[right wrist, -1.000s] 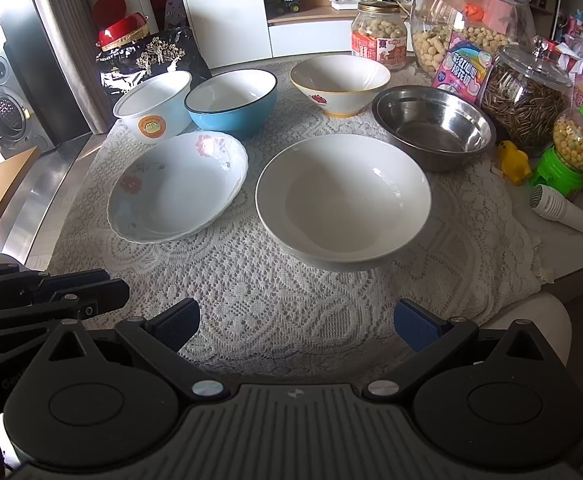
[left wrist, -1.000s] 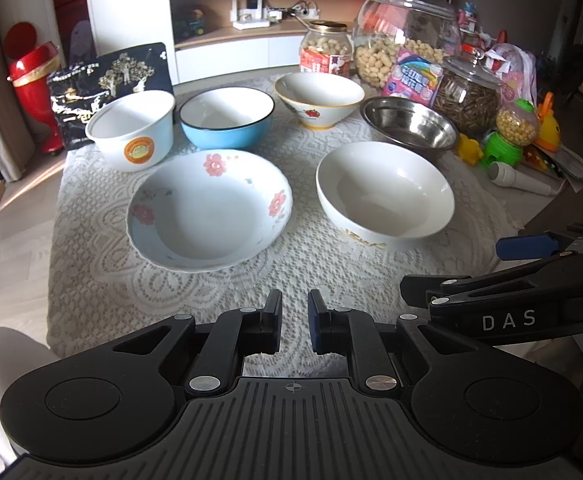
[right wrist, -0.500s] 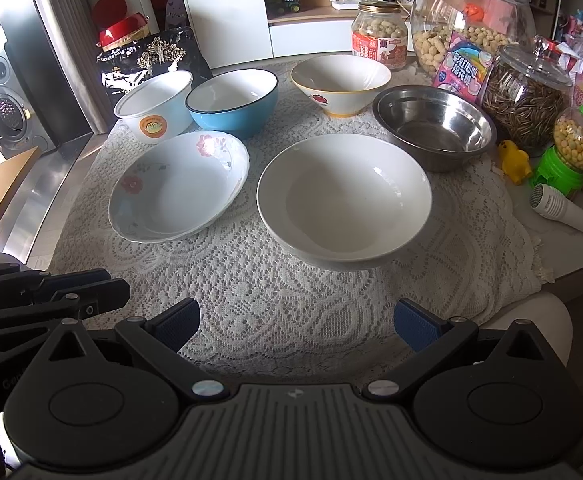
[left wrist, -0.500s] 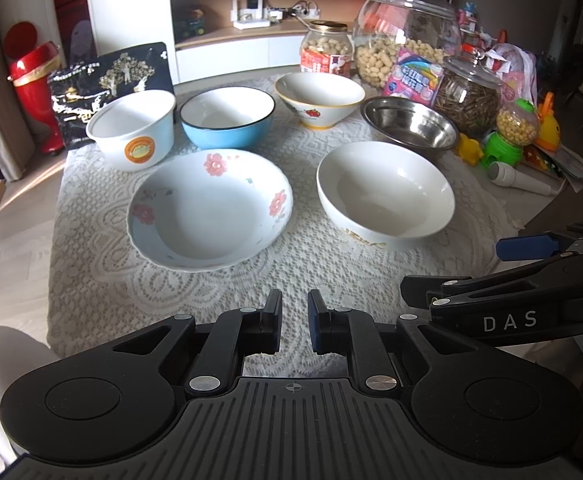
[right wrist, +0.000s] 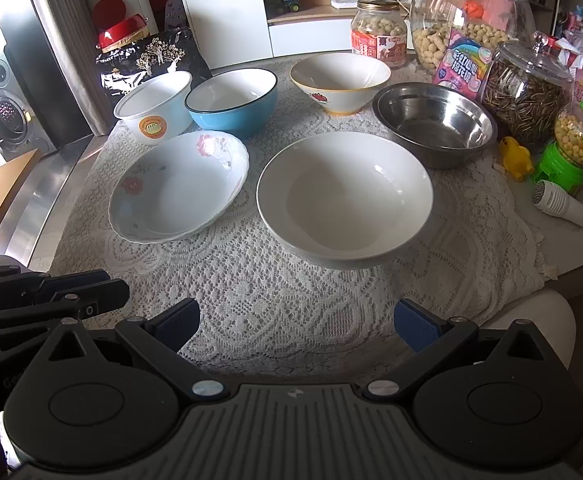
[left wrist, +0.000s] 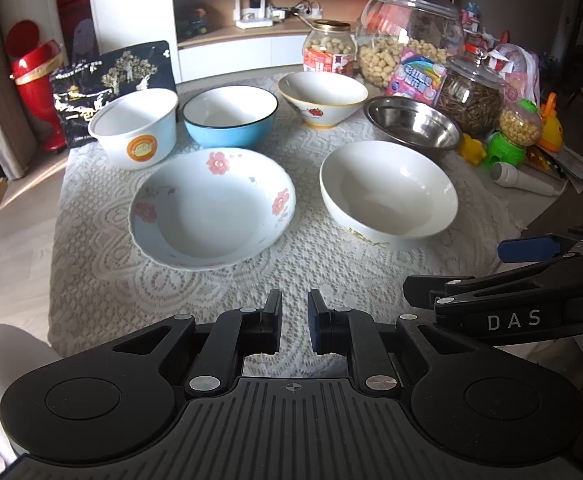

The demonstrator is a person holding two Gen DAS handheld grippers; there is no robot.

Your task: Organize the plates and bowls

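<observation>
Left tool (left wrist: 294,322) nearly pinched together on nothing, right tool (right wrist: 296,326) spread wide, both hanging near flowered plate (left wrist: 211,208) and white bowl (right wrist: 344,197).

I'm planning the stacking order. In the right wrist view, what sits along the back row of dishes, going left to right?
White tub with orange sticker → blue bowl → white bowl with red tomato print → steel bowl.
</observation>
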